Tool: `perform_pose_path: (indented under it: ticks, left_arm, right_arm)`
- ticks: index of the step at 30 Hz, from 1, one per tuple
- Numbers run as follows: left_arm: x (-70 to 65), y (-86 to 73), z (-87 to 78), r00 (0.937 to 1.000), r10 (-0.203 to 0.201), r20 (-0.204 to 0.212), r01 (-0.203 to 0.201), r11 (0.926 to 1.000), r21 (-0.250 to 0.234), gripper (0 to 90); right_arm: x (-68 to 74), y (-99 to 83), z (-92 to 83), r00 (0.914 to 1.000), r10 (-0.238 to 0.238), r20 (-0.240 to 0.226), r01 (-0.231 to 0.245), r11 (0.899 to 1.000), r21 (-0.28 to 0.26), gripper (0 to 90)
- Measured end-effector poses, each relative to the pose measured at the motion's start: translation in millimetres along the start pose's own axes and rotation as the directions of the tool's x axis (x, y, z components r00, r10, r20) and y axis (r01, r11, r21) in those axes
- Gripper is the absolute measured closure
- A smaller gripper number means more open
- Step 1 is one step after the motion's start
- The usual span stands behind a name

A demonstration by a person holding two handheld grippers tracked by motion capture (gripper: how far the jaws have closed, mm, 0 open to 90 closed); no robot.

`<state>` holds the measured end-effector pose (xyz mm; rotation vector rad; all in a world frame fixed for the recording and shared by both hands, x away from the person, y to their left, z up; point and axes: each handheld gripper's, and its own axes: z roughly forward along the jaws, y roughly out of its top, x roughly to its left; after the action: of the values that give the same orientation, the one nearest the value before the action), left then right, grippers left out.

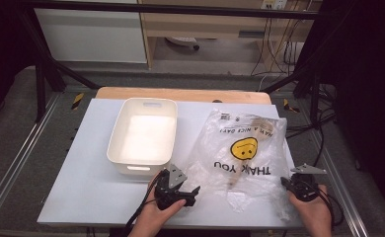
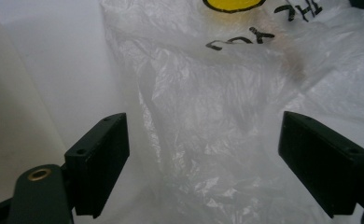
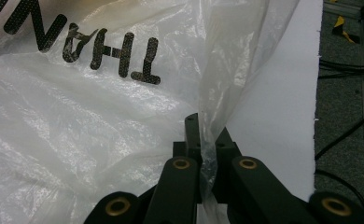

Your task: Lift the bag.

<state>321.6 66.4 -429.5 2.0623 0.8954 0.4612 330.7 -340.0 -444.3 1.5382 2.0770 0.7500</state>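
Note:
A clear plastic bag (image 1: 240, 148) printed with a yellow smiley and "THANK YOU" lies on the white table, with a wooden spoon (image 1: 244, 148) inside it. My right gripper (image 1: 290, 186) is shut on the bag's near right edge, and in the right gripper view a pinched fold of the plastic bag (image 3: 101, 116) rises from between the jaws of my right gripper (image 3: 207, 144). My left gripper (image 1: 193, 193) is open at the bag's near left corner. In the left gripper view the crumpled plastic bag (image 2: 208, 121) lies between the wide jaws of my left gripper (image 2: 203, 158), untouched by the pads.
A white plastic tub (image 1: 143, 136) stands empty to the left of the bag, close behind my left hand. The white table top (image 1: 82, 177) ends near the right gripper. Cables (image 1: 328, 138) and metal frame rails run along the floor on both sides.

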Motion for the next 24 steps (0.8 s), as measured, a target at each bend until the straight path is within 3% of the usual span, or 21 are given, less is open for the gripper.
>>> perform_pose_path:
  ticks: [6,13,19,21,24]
  left_arm:
    - [0.9,-3.6,14.9,0.9997,-0.012,-0.019,0.013,0.9994,0.032,16.8]
    - [5.3,-8.2,33.4,0.9983,-0.054,-0.023,0.056,0.995,0.083,16.7]
    - [6.2,-9.6,38.0,0.9983,-0.039,-0.044,0.043,0.9933,0.107,20.4]
    - [4.2,-9.6,36.6,0.9985,-0.032,-0.044,0.037,0.9936,0.106,25.3]
    - [1.5,-9.7,34.2,0.999,-0.03,-0.032,0.033,0.9947,0.098,41.8]
  right_arm:
    - [-1.9,-0.8,-0.7,1.0,0.002,-0.004,-0.002,1.0,-0.001,90.0]
    - [-2.1,-1.1,-1.0,1.0,0.006,-0.005,-0.006,1.0,-0.001,90.0]
    - [-1.7,-1.6,-1.8,1.0,0.004,-0.008,-0.004,1.0,0.001,90.0]
    - [-0.9,-1.5,-2.0,0.9999,0.0,-0.014,0.0,1.0,0.001,90.0]
    - [1.1,-1.5,-2.4,0.9997,-0.002,-0.025,0.002,1.0,0.0,90.0]
